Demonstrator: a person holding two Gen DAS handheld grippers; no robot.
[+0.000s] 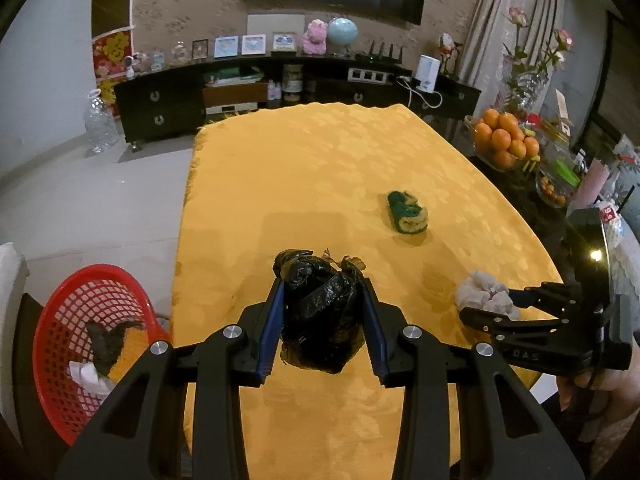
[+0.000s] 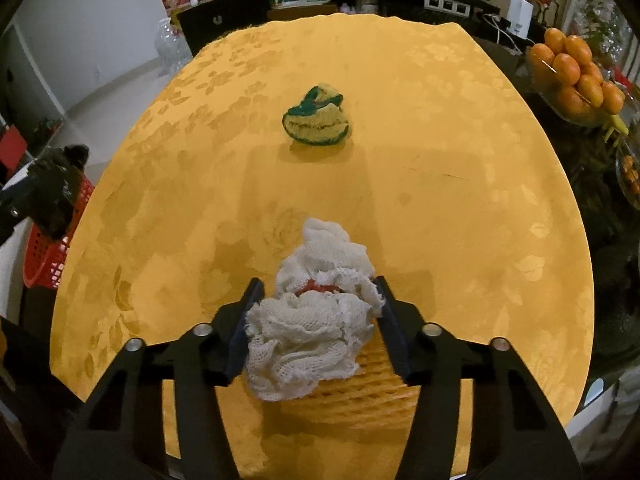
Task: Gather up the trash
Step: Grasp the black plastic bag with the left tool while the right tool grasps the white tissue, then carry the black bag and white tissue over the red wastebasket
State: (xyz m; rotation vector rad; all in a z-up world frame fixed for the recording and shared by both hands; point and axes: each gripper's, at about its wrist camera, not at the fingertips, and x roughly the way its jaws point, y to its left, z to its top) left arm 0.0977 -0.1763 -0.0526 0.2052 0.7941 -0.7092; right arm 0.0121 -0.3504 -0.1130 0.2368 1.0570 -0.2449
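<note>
In the left wrist view, my left gripper [image 1: 322,284] is shut on a crumpled black plastic bag [image 1: 320,320], held above the near part of the yellow tablecloth [image 1: 300,168]. The bag [image 2: 52,192] also shows at the left edge of the right wrist view, close to the red basket [image 2: 48,256]. My right gripper [image 2: 318,280] has its pads against a white mesh wad [image 2: 308,332] that rests on the cloth with a yellow foam net [image 2: 360,388] under it. A green and yellow knitted scrubber [image 2: 316,122] lies farther out on the table.
The red mesh basket [image 1: 80,320] stands off the table's left edge and holds a dark scrap and white paper. A bowl of oranges [image 1: 504,140] and other dishes crowd a side table on the right. A dark cabinet [image 1: 160,112] runs behind the table.
</note>
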